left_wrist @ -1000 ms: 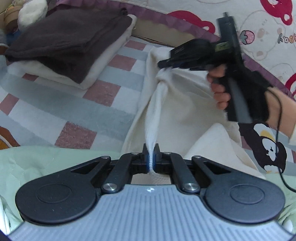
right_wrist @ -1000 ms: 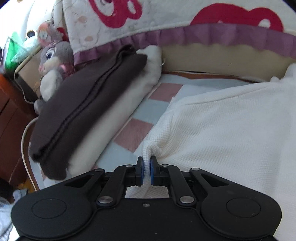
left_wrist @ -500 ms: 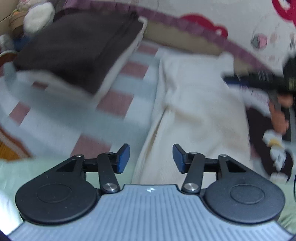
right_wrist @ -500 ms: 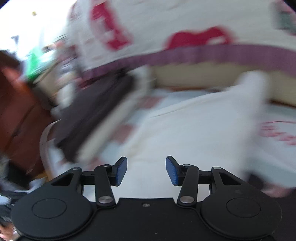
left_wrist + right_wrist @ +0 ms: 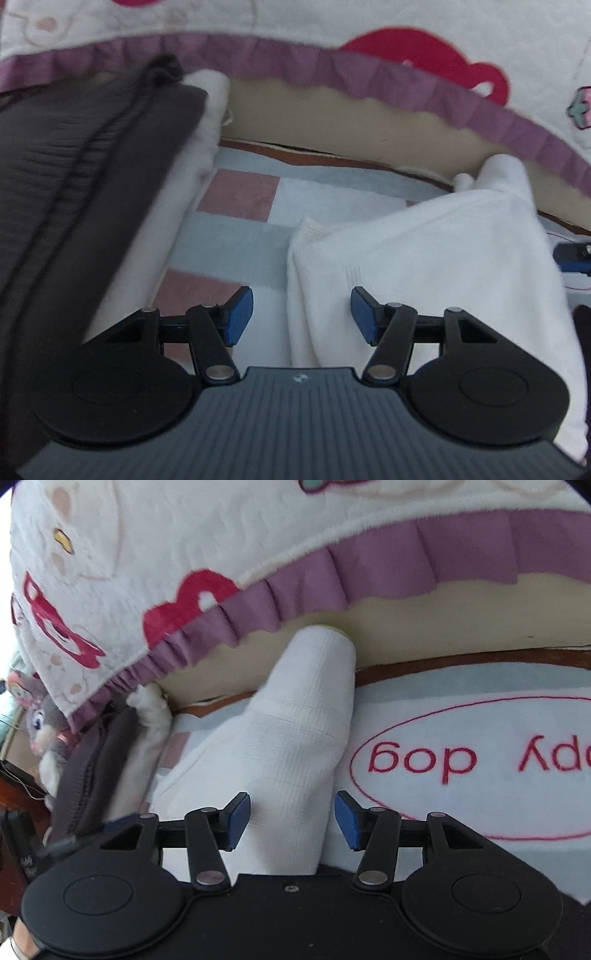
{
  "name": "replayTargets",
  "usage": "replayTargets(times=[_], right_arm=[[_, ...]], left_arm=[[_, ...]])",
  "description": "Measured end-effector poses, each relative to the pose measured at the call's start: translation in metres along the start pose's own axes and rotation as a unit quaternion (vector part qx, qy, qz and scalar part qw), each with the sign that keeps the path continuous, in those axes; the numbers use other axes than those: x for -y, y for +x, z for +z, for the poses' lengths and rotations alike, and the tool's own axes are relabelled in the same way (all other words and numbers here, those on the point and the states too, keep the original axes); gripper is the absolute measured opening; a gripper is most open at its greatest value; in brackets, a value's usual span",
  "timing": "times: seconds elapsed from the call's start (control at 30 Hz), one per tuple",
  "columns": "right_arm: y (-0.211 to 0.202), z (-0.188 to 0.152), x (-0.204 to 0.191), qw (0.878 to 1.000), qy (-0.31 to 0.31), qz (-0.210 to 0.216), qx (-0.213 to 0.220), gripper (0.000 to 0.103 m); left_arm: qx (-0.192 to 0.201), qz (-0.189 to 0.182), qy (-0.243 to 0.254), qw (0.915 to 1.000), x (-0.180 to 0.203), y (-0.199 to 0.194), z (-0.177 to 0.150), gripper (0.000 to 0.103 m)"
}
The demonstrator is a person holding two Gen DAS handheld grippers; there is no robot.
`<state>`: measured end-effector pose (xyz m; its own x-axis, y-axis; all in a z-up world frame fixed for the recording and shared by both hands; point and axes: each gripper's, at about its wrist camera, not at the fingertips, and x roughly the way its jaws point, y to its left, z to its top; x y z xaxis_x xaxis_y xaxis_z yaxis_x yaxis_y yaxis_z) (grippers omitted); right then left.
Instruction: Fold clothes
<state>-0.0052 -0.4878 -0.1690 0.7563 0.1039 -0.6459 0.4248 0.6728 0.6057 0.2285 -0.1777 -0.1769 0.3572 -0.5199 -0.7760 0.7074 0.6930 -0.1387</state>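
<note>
Both the left tongs (image 5: 301,314) and right tongs (image 5: 291,819) stood spread, nothing pinched, over the soft, limp white garment (image 5: 424,258) lying just ahead, best taken by its folded edge.

folded garment (image 5: 424,266) lies on the checked mat (image 5: 240,195) | stack of folded clothes (image 5: 92,184) left of garment, apart from it | frilled quilt (image 5: 295,70) hangs behind garment | plush rabbit (image 5: 44,731) left of garment, beyond stack
</note>
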Motion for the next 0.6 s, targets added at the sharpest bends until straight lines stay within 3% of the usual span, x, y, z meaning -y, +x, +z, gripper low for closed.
replayTargets(times=[0.07, 0.13, 0.2, 0.3, 0.33, 0.37, 0.4, 0.5, 0.6], right_arm=[[0.007, -0.001, 0.006, 1.0, 0.004, 0.004, -0.006, 0.059], [0.016, 0.0, 0.009, 1.0, -0.006, -0.002, -0.006, 0.072], [0.023, 0.001, 0.007, 0.999, -0.036, -0.007, 0.004, 0.072], [0.032, 0.0, 0.0, 0.998, -0.048, -0.011, 0.025, 0.073], [0.035, -0.002, -0.002, 0.998, -0.048, -0.005, 0.031, 0.073], [0.036, -0.004, -0.006, 0.997, -0.063, 0.0, 0.035, 0.058], [0.036, -0.008, -0.012, 0.995, -0.093, 0.0, 0.039, 0.019], [0.028, -0.032, -0.047, 0.968, -0.235, -0.034, 0.086, 0.018], [0.024, -0.035, -0.056, 0.966, -0.241, -0.035, 0.09, 0.019]], left_arm=[[-0.007, -0.043, -0.014, 0.9989, -0.005, 0.011, 0.002, 0.059], [-0.01, -0.07, -0.037, 0.9968, -0.012, 0.019, 0.001, 0.061], [-0.007, -0.087, -0.058, 0.9945, -0.018, 0.024, -0.001, 0.062], [-0.005, -0.069, -0.067, 0.9953, -0.02, 0.021, -0.002, 0.063], [-0.004, -0.052, -0.062, 0.9967, -0.02, 0.017, -0.005, 0.068], [-0.002, -0.033, -0.055, 0.998, -0.02, 0.014, -0.007, 0.071], [-0.002, -0.02, -0.045, 0.9988, -0.02, 0.012, -0.011, 0.072], [-0.001, -0.006, -0.014, 0.9999, -0.016, 0.01, -0.02, 0.072], [0.01, -0.02, -0.007, 0.9997, -0.013, 0.011, -0.023, 0.072]])
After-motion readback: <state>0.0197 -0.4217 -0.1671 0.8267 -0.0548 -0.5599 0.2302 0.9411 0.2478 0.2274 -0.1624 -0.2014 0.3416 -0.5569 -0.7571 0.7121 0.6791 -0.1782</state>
